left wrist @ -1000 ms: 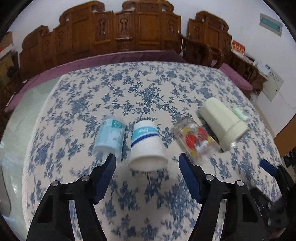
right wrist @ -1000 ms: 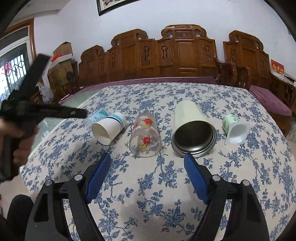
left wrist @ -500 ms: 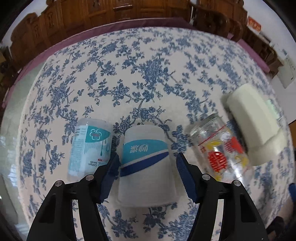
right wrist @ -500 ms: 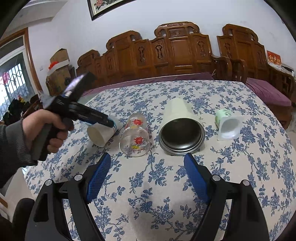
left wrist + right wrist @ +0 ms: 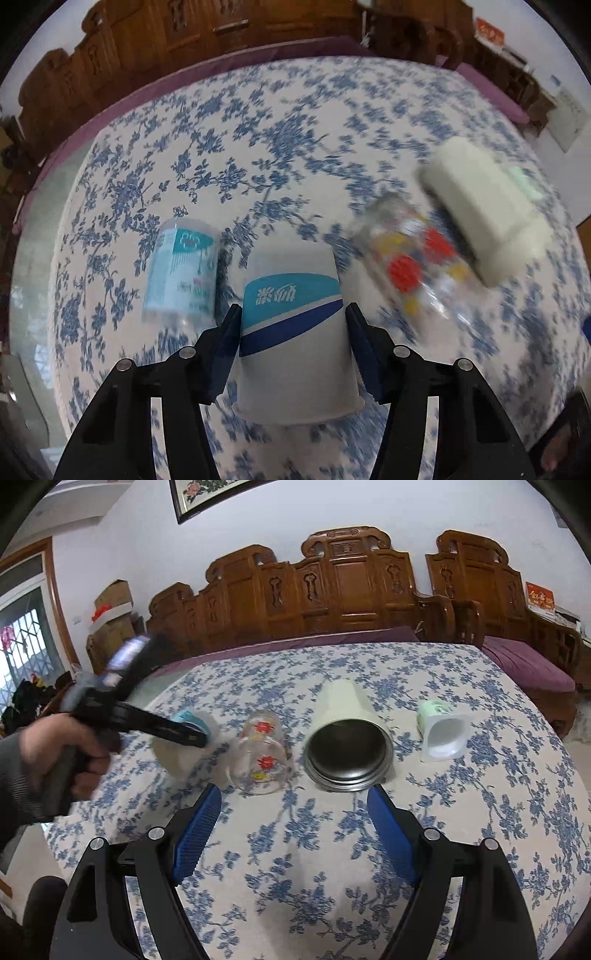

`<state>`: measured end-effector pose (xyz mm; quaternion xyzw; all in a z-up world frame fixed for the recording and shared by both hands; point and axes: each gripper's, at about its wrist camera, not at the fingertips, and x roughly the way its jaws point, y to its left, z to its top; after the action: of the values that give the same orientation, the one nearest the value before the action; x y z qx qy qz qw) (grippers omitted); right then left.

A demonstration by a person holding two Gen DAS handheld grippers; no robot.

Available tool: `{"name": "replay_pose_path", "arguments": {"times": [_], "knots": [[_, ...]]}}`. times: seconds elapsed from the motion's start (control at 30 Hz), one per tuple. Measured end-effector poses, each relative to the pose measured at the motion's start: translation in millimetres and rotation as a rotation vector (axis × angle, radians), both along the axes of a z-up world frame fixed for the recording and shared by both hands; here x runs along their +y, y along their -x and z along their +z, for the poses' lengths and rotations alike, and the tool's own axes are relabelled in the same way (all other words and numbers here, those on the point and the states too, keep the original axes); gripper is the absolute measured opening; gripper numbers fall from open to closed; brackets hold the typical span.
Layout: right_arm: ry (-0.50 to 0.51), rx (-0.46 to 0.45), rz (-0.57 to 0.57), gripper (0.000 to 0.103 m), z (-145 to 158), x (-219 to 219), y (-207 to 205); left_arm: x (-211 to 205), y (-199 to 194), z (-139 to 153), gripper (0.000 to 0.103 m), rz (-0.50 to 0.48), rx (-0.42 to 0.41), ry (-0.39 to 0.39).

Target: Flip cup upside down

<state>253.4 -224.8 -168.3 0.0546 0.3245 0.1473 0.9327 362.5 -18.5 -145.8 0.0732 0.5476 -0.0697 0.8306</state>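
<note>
The left claw (image 5: 291,325) is gripping the white paper cup with a teal and dark blue band (image 5: 295,332), its two fingers pressing against the cup's sides, the wide open mouth pointing toward the camera and the narrow base pointing away. Whether the cup is lifting off the table (image 5: 258,147), covered in a blue floral cloth, cannot be told through the blur. Just to the cup's left a clear plastic cup with a teal label (image 5: 183,271) is lying on its side; to its right a clear glass with red and yellow prints (image 5: 413,269) is lying, and beyond that a cream-coloured metal tumbler (image 5: 484,206).

In the right wrist view, the right claw (image 5: 293,823) is hovering over the table with its blue-padded fingers (image 5: 197,829) spread wide and holding nothing. Ahead of it the tumbler is lying with its dark mouth facing the camera, and a small pale green and white plastic cup (image 5: 441,729) is lying well to its right
</note>
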Motion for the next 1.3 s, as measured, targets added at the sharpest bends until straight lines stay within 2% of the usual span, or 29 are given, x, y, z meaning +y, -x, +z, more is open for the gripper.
{"name": "replay_pose_path", "arguments": {"times": [0.2, 0.43, 0.53, 0.7, 0.83, 0.9, 1.07, 1.13, 1.17, 1.27, 1.3], "knots": [[0.031, 0.024, -0.054, 0.083, -10, -14, 2, -17, 60, 17, 0.054, -0.041, -0.042, 0.084], [0.051, 0.025, -0.090, 0.083, -12, -26, 11, -41, 111, 9, 0.054, -0.064, -0.058, 0.177], [0.056, 0.025, -0.096, 0.083, -12, -28, 13, -50, 124, -3, 0.054, -0.064, -0.041, 0.216], [0.064, 0.036, -0.094, 0.083, -15, -27, 11, -63, 132, -22, 0.054, -0.069, -0.019, 0.225], [0.061, 0.034, -0.089, 0.083, -13, -25, 10, -66, 132, -25, 0.056, -0.074, -0.019, 0.232], [0.061, 0.035, -0.087, 0.083, -13, -23, 9, -65, 134, -22, 0.062, -0.073, -0.034, 0.225], [0.062, 0.041, -0.073, 0.083, -9, -16, 13, -51, 152, 4, 0.071, -0.076, -0.126, 0.225], [0.058, 0.038, -0.063, 0.083, -5, -12, 16, -40, 162, 17, 0.080, -0.063, -0.178, 0.231], [0.059, 0.038, -0.059, 0.083, -2, -10, 17, -33, 167, 24, 0.082, -0.054, -0.212, 0.235], [0.055, 0.036, -0.037, 0.083, 7, 2, 20, -16, 180, 40, 0.095, -0.015, -0.316, 0.213], [0.054, 0.035, -0.030, 0.083, 10, 7, 21, -8, 187, 46, 0.095, 0.000, -0.371, 0.202]]}}
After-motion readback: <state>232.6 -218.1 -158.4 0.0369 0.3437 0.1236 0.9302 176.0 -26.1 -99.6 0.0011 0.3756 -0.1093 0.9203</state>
